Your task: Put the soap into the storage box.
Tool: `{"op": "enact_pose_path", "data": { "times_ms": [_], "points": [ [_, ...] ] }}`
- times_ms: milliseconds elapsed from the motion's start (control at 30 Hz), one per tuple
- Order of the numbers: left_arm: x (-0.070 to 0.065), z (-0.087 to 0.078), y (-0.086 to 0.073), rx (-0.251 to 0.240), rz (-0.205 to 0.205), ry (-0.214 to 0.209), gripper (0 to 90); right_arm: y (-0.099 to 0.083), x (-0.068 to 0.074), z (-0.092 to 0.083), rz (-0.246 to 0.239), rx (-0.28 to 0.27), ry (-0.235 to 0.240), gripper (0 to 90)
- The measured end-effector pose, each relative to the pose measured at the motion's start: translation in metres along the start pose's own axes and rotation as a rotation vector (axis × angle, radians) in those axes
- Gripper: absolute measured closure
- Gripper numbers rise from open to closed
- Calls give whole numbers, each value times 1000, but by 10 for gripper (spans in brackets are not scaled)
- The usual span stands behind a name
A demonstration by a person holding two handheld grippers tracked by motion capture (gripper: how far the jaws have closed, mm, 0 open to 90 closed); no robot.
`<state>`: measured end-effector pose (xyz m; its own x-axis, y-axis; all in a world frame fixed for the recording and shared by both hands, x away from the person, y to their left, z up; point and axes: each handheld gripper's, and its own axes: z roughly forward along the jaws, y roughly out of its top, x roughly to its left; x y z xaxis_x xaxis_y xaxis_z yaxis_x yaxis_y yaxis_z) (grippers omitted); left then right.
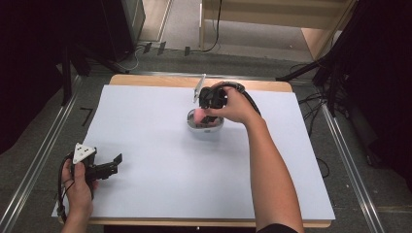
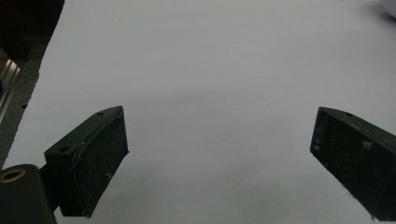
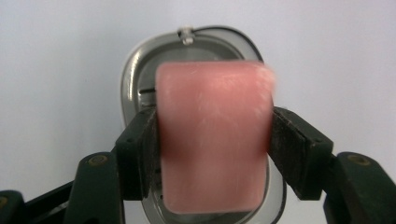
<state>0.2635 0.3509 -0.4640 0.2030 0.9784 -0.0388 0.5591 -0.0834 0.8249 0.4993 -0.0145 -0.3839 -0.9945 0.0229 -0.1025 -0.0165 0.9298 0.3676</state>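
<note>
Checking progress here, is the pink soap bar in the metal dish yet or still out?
Out: the soap bar is clamped in the right gripper, above the metal dish.

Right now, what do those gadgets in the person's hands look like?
Each is a black hand-held tool with two flat, scuffed black jaws. The left gripper carries a grey three-cornered plate, as does the right gripper, and a black cable loops from each. The forearms are bare, with a dark sleeve edge at the right elbow.

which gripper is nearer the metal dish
Right. The right gripper is directly over the metal dish, fingers shut on a pink block. The left gripper rests far off near the table's front left corner, fingers open.
</note>
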Motion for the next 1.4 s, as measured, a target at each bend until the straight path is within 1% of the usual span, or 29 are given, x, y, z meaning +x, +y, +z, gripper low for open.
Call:
{"op": "enact_pose_path", "data": {
  "times_ms": [67, 133, 167, 200, 267, 300, 333, 433, 500, 567, 633, 667, 700, 733, 767, 833, 1000, 1133, 1233, 1400],
  "points": [
    [0, 0, 0, -2, 0, 0, 46, 0, 0, -6, 8, -25, -14, 391],
    [0, 0, 0, 0, 2, 0, 46, -1, 0, -11, 24, -37, -26, 390],
    [0, 0, 0, -2, 1, 0, 46, -1, 0, -13, 22, -39, -32, 388],
    [0, 0, 0, 0, 2, 1, 47, -2, 1, -14, 29, -34, -30, 386],
    [0, 0, 0, 0, 2, 1, 46, -4, 3, -17, 36, -41, -31, 380],
    [0, 0, 0, 0, 1, 2, 46, -4, 4, -18, 49, -42, -29, 378],
    [0, 0, 0, 0, 2, 2, 46, -6, 4, -19, 46, -46, -34, 374],
    [0, 0, 0, -1, 1, 3, 46, -9, 8, -21, 90, -65, -19, 361],
    [-1, 0, 0, -2, 1, 4, 46, -12, 10, -22, 96, -69, -23, 353],
    [-1, 0, 0, -1, 2, 7, 46, -16, 12, -22, 125, -66, -25, 339],
    [-1, 0, 0, -1, 2, 7, 46, -20, 15, -22, 162, -75, -19, 324],
    [-1, 0, 0, -1, 2, 7, 46, -22, 15, -22, 183, -82, -24, 313],
    [-1, 0, 0, -2, 3, 6, 46, -25, 16, -22, 212, -85, -13, 305],
    [-1, 0, 0, -1, 2, 7, 46, -28, 17, -22, 229, -98, -10, 302],
    [-1, 0, 0, -2, 3, 8, 46, -30, 20, -23, 256, -100, -6, 302],
    [-1, 0, 0, -2, 3, 7, 46, -36, 22, -24, 282, -123, 4, 298],
    [-1, 0, 0, -4, 2, 7, 46, -46, 30, -24, 298, -124, -20, 281],
    [-1, 0, 0, -4, 3, 8, 46, -54, 38, -26, 326, -139, -25, 279],
    [-1, 0, 0, -4, 4, 8, 46, -60, 42, -26, 327, -151, -33, 278],
    [-1, 0, 0, -1, 4, 12, 46, -69, 51, -26, 349, -165, -41, 271]
  ]
}}
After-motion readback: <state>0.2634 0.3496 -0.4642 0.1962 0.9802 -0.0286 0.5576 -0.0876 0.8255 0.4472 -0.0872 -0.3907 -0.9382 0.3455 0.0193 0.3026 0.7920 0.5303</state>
